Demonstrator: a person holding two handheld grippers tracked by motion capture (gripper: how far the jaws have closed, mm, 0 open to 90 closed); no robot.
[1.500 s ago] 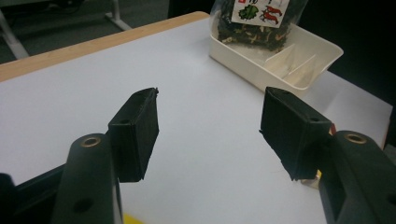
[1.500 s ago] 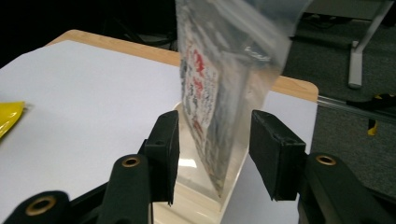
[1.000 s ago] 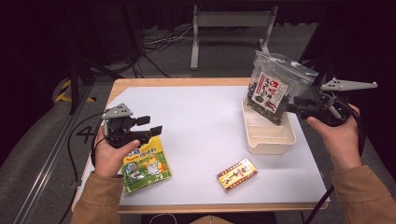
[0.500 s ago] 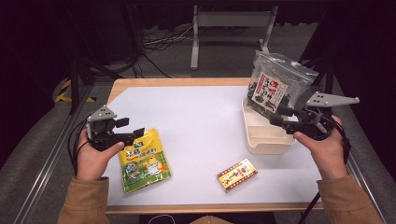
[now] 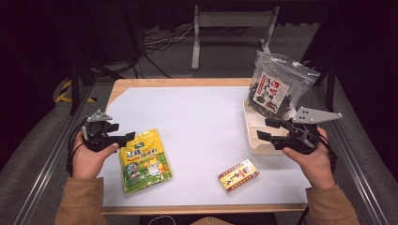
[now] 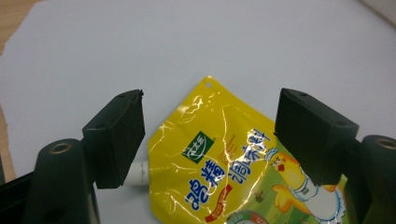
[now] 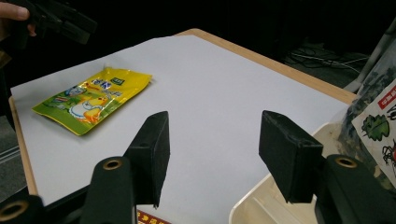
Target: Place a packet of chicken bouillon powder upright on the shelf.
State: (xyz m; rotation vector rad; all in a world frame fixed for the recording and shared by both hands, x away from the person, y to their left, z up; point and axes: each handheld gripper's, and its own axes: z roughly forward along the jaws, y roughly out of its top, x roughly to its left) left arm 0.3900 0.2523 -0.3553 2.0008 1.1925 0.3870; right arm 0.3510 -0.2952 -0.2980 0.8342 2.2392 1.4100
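We've got a dark room here, with a white sheet (image 5: 202, 126) spread over a wooden table (image 5: 178, 82).

Our left gripper (image 5: 126, 138) has its jaws wide apart, and they've just been opening. Nothing is clamped between them. In the left gripper view the yellow pouch (image 6: 243, 172) lies flat on the sheet below the gap, with its white spout (image 6: 139, 173) right next to one jaw and its top corner poking up between the two. From above, the jaw tips sit at the pouch's top left edge; can't tell if they touch it.

Our right gripper (image 5: 268, 129) is spread open too, also just been opening, with nothing held. Its tips hang over the near part of the cream tray (image 5: 263, 146). The seaweed bag (image 5: 276, 89) stands upright in the tray's far end, a bit beyond the fingers.

Further out, a small red box (image 5: 238, 175) lies on the sheet near the front edge, between the two hands.
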